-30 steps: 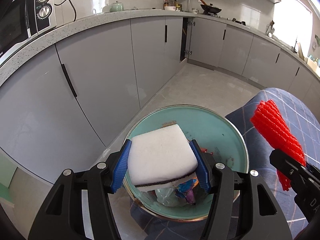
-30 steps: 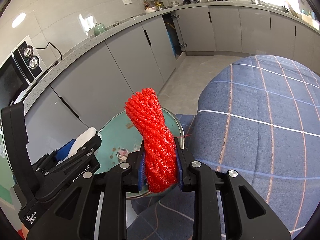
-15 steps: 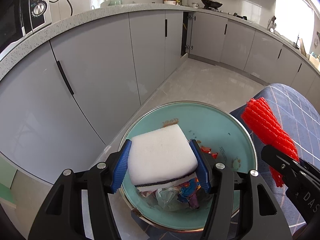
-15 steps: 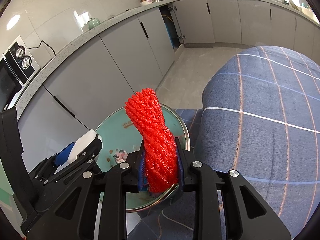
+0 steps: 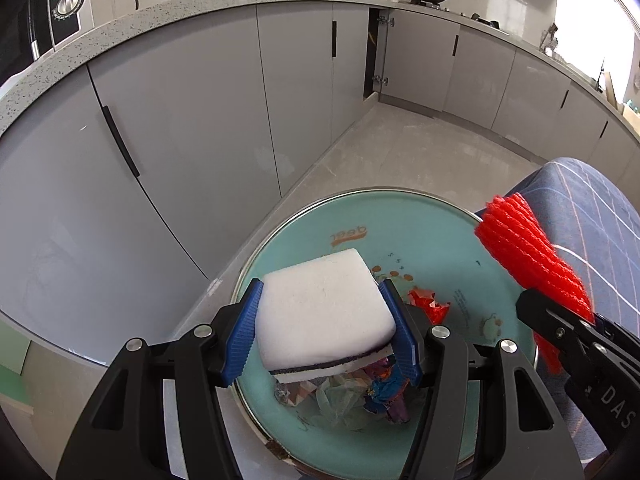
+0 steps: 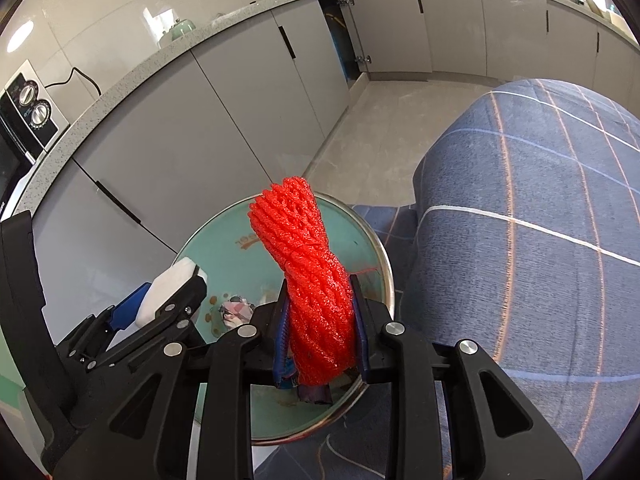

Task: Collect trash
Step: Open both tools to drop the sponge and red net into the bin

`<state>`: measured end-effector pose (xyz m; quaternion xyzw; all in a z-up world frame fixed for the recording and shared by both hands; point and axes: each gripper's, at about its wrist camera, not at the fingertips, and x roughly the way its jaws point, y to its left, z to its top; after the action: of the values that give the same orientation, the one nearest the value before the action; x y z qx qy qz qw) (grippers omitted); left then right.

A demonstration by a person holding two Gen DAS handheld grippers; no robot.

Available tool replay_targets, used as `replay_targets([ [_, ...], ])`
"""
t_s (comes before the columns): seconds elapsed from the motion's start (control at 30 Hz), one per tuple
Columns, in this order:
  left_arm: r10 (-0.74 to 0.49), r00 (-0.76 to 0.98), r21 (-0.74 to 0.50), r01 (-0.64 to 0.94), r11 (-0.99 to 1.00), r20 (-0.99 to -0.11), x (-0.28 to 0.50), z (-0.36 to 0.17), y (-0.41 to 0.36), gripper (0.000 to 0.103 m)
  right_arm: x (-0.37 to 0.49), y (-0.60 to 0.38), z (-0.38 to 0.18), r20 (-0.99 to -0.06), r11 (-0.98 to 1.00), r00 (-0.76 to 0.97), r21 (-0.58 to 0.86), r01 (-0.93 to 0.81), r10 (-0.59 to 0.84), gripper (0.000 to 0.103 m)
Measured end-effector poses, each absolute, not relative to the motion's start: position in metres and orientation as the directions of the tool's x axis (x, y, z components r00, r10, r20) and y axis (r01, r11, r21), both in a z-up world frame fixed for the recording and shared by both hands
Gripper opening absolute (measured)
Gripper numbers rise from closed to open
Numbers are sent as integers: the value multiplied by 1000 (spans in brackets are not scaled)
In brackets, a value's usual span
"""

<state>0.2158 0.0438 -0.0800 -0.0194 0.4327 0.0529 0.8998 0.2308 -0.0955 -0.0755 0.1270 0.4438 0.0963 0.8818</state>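
Observation:
My left gripper is shut on a white sponge with a dark layer on its underside. It hangs over the open teal bin, which holds crumpled wrappers. My right gripper is shut on a twisted red foam net that stands upright between its blue pads, over the right side of the same bin. In the left wrist view the red net and the right gripper show at the right edge. The left gripper and sponge show at the left in the right wrist view.
Grey kitchen cabinets under a speckled countertop curve behind the bin. A blue checked cloth covers a surface to the right of the bin. A microwave sits on the counter at left. Grey floor lies beyond.
Both grippers have moved lower and closer over the bin, which now looks larger. The sponge and the red net stay gripped as before.

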Motion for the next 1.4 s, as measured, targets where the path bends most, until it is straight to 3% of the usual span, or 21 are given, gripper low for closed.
replay_targets([
  [0.63,81,586,14,-118,993,-806,234,-95,57,58,252,-77,-93,-787,956,552,284,-73,275,28],
  [0.7,82,584,12,-123,992,-808,233,-96,60,58,254,-76,-95,-786,957,554,279,-79,275,31],
  [0.77,78,582,8,-121,993,-810,235,-97,63,58,256,-73,-97,-785,955,550,281,-94,285,44],
  [1.2,69,578,11,-103,995,-813,237,-102,57,58,237,-99,-74,-748,963,618,263,-63,244,44],
  [1.4,71,561,23,-92,995,-825,234,-109,48,70,231,-110,-73,-748,964,625,264,-28,222,44],
])
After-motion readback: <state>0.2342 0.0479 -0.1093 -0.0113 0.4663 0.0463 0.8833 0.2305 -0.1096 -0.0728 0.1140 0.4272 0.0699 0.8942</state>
